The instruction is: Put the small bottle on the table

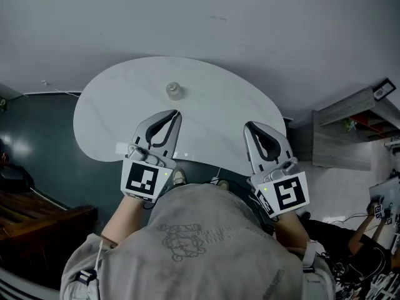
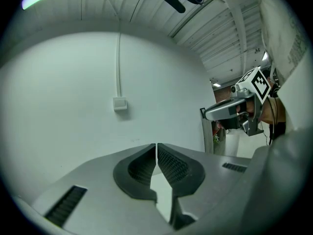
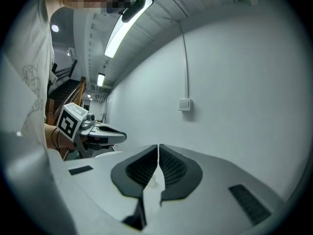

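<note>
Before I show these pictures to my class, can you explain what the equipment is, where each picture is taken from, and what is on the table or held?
There is no robot: a person holds a two-jaw tool in each hand. The head view comes from a camera on the person's head, looking steeply down: left hand-held gripper at left, right hand-held gripper at right. The other two pictures come from cameras riding on each gripper, looking along its jaws. The marker cubes belong to the grippers. On the white rounded table stands one small bottle, just beyond the left gripper's tips, untouched. Both grippers are shut and hold nothing.
</note>
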